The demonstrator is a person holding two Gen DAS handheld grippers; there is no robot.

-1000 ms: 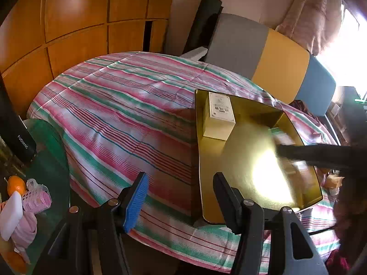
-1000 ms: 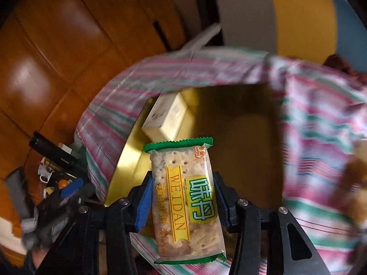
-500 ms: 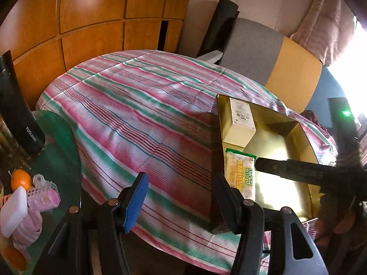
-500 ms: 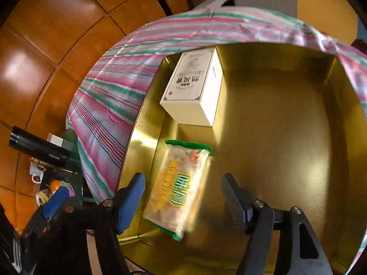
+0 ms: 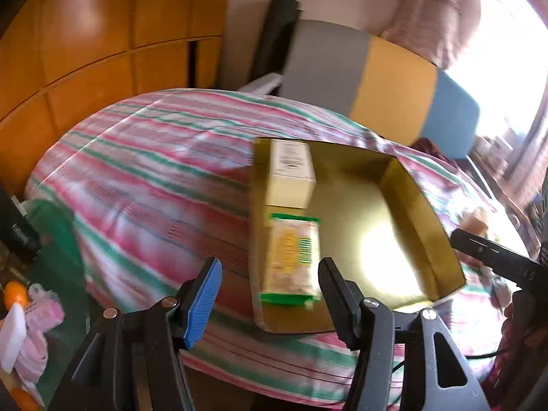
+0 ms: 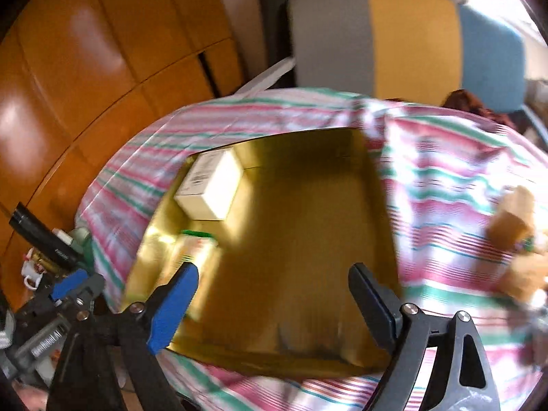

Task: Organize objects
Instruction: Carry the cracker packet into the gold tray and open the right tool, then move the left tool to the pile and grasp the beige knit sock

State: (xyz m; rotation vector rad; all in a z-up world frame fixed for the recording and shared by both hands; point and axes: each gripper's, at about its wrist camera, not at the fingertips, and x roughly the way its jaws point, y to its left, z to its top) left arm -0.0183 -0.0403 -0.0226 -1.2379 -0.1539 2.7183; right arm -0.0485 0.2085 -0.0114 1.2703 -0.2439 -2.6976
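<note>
bedspread (image 5: 164, 185): pink, green, white stripes
headboard (image 5: 387, 82): grey, yellow, blue panels ahead of me
wardrobe (image 5: 96, 44): orange wood

You can't read much here. The black bottle (image 5: 20, 236), left of the striped cloth (image 5: 164, 178), has blurry white letters.

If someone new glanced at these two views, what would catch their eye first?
Probably the shiny gold tray on the pink-and-green striped cloth. Along its left side lie a white box and, nearer the camera, a green-edged cracker packet. A tan plush toy sits on the cloth to the tray's right.
</note>
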